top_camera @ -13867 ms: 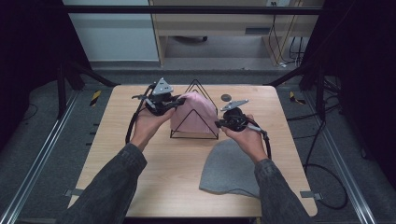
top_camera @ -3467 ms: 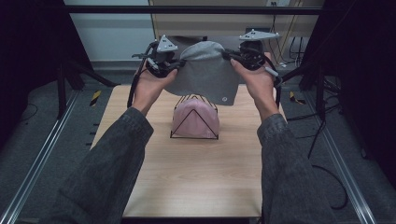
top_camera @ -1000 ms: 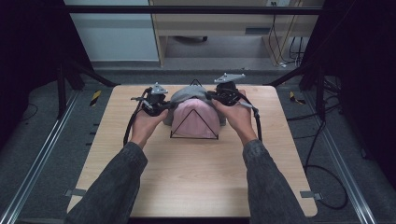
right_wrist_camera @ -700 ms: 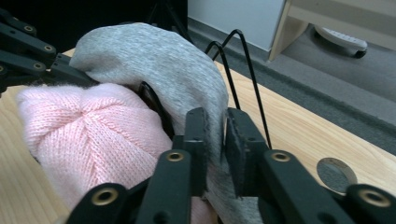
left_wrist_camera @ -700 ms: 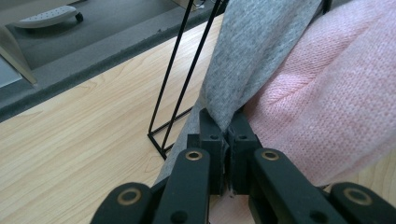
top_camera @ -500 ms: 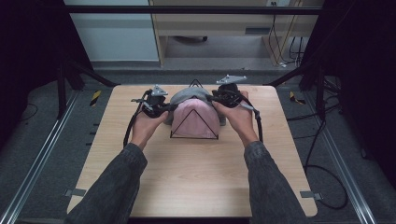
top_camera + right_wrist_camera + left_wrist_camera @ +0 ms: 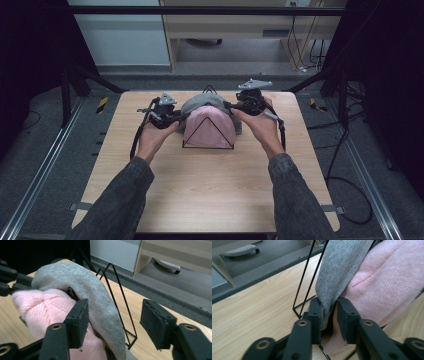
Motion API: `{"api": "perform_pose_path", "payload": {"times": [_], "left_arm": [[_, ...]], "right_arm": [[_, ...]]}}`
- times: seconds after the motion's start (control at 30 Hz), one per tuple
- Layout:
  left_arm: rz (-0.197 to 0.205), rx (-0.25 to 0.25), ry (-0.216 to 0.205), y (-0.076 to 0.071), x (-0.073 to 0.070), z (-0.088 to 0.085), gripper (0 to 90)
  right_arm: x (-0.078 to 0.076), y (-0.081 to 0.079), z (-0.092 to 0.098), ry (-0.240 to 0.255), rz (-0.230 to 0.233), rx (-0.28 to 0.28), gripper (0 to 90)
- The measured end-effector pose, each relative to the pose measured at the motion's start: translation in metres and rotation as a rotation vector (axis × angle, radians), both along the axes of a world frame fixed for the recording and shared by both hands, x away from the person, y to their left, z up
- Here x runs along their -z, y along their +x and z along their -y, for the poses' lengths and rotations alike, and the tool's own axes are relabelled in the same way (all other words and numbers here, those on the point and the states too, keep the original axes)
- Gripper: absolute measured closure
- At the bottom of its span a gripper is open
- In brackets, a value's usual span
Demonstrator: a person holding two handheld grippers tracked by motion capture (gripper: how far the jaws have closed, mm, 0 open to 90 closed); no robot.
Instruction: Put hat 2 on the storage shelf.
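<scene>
Grey hat [image 7: 199, 104] draped over wire stand [image 7: 208, 91] w/ pink hat [image 7: 209, 129] (long axis left-right), 2 grippers' jaws just opening, hem between, unpinched.

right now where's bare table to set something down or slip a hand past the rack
Free: the wide near half of the table between the two forearms, and the strips left of the left gripper and right of the right gripper. Crowded: the far middle, where the wire rack carries the pink hat and grey hat, both grippers close beside it.

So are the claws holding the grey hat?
Right claw is open, holding nothing. Left claw has just been opening around the grey hat's bottom edge; a hold cannot be told.
</scene>
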State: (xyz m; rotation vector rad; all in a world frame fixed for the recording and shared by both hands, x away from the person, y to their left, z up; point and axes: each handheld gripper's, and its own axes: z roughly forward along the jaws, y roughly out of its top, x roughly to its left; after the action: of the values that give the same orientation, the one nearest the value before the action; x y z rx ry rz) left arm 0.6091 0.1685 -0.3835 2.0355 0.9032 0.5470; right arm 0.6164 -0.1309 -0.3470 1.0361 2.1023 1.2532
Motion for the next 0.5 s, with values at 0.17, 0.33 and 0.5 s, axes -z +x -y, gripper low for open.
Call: {"api": "perform_pose_path", "payload": {"times": [0.17, 0.33, 0.5], "left_arm": [[0.027, -0.024, -0.004, -0.008, -0.011, -0.007, 55.8], [0.034, -0.019, 0.021, -0.015, -0.02, -0.011, 46.4], [0.035, -0.009, 0.025, -0.027, -0.03, -0.013, 31.0]], "right_arm": [[-0.006, -0.004, 0.005, 0.008, 0.001, 0.012, 33.9], [-0.008, -0.006, 0.01, 0.021, -0.013, 0.019, 28.8], [-0.013, -0.011, 0.011, 0.016, -0.022, 0.031, 22.1]]}}
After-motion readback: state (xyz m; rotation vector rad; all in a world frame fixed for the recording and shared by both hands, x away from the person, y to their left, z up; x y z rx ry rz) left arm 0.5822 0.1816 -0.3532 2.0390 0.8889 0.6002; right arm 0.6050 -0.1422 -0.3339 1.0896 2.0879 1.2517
